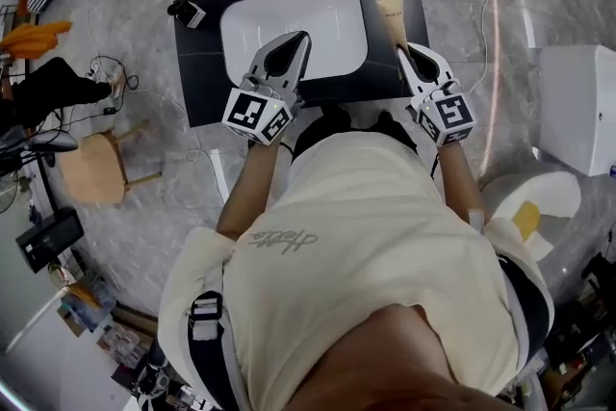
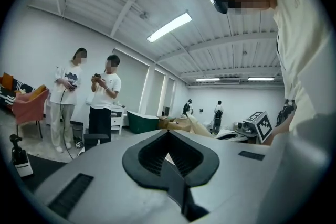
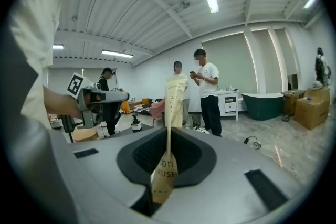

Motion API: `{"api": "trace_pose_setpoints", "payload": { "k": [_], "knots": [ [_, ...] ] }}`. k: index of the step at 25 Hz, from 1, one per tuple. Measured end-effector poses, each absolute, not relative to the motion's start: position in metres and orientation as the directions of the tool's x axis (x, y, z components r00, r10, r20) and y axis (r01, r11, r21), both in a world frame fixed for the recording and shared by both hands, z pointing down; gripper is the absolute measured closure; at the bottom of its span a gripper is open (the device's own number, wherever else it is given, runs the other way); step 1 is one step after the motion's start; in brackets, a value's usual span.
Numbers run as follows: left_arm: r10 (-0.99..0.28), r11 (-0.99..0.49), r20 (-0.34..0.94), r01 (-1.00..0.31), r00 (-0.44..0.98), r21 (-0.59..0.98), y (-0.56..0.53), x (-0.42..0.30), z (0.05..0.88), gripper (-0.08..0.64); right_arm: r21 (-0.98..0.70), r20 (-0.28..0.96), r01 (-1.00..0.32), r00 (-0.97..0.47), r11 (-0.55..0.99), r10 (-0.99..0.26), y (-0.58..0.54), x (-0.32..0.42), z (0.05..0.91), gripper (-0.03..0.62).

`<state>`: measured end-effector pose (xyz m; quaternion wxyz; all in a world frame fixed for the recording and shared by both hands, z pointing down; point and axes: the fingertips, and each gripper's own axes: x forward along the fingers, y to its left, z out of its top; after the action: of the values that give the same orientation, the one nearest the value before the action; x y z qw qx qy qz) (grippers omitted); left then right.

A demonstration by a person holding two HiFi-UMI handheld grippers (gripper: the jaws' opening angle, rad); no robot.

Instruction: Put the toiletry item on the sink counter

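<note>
Right gripper: pinching the near end of a thin beige packet. Its own view shows the jaws pressed together on the flat card, which stands up out of them edge-on.
Packet: the toiletry item (the few letters I can read suggest a toothbrush). It reaches forward over the dark strip to the right of the basin. I cannot tell from here whether its far end touches the top yet.
Left gripper: jaws together with nothing between them, and hanging over the near rim of the basin. It has no part in this step.
Sink counter: black top with bare room on the right strip, which looks the natural place to set down.
Basin: white and just beside the packet's left edge. A release too far left could tip the packet over the lip.
Small item: sits at the counter's far left corner, well apart from the work.
Doing it well, as I judge it: lower the right gripper until the packet lies flat along the strip. Keep it parallel to the basin's side. Part the jaws only once the counter carries it, then draw straight back so a pad doesn't drag the light card along.
</note>
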<state>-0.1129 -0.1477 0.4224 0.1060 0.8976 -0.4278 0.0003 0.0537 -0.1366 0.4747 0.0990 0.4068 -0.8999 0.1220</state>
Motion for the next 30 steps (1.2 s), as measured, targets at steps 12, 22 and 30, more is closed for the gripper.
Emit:
{"api": "trace_pose_setpoints", "payload": {
  "k": [12, 22, 30],
  "knots": [
    [-0.669, -0.71, 0.074, -0.665, 0.74, 0.234, -0.199, -0.154, 0.446, 0.557, -0.086, 0.366, -0.821, -0.553, 0.564, -0.749, -0.164, 0.004, 0.48, 0.569],
    [-0.693, -0.677, 0.091, -0.689, 0.715, 0.259, -0.218, -0.159, 0.458, 0.557, -0.101, 0.44, -0.824, -0.54, 0.558, -0.717, -0.183, 0.012, 0.501, 0.569],
    [-0.726, -0.632, 0.138, -0.733, 0.674, 0.251, -0.222, -0.144, 0.456, 0.557, -0.141, 0.468, -0.787, -0.587, 0.6, -0.66, -0.204, 0.024, 0.527, 0.569]
  ]
}}
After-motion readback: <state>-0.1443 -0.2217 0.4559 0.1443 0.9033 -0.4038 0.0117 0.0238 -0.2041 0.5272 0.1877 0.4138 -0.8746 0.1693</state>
